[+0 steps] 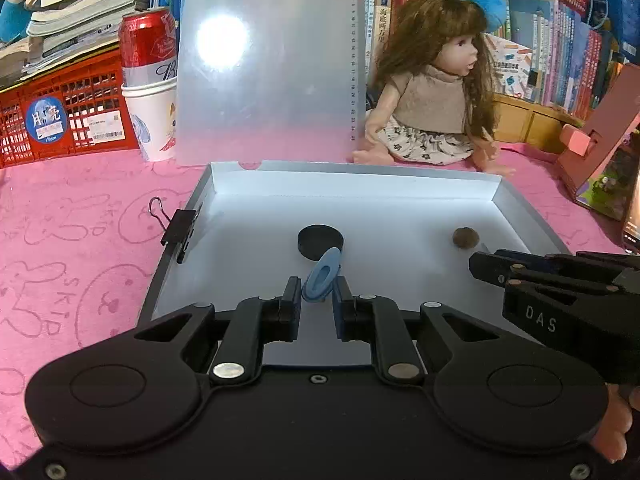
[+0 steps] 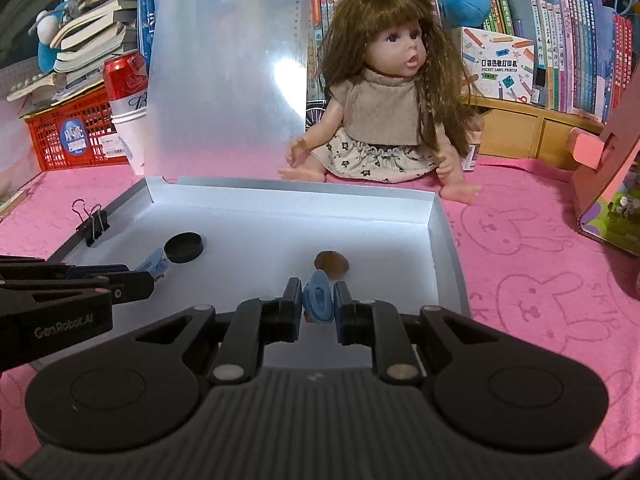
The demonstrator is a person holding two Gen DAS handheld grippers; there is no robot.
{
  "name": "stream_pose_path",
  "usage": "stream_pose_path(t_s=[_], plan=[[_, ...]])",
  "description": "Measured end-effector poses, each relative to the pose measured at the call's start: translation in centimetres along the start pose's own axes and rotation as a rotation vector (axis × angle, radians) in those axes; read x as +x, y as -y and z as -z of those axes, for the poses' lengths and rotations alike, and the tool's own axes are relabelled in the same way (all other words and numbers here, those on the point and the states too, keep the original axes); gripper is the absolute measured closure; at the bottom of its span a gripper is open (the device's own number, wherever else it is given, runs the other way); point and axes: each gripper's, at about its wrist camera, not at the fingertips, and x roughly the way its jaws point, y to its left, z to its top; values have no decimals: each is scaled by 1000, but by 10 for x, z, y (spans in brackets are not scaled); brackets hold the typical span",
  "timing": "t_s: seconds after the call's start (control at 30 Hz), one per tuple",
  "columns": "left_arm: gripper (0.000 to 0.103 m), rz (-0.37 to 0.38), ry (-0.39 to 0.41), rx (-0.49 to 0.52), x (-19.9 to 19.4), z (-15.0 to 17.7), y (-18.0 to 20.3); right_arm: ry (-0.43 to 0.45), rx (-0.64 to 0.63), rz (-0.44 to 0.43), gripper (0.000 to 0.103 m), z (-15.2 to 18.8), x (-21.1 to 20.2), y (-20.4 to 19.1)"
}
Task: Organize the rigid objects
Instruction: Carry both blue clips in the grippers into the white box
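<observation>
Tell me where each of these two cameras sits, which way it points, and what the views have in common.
Left wrist: rides on the left gripper, facing into the open box toward the doll; its fingers pinch a blue clip; the right gripper enters at right.
Right wrist: rides on the right gripper, same heading; its fingers pinch a second blue clip; the left gripper enters at left.
Shared: box, black disc, brown nut-like object, binder clip, doll, red can.
</observation>
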Motion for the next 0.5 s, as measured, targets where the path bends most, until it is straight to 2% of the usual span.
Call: stream_pose_path(t_s=[0.5], plan=[[87,-16,-2,19,8,2,2,-30,-12,6,82,1,9,-4]])
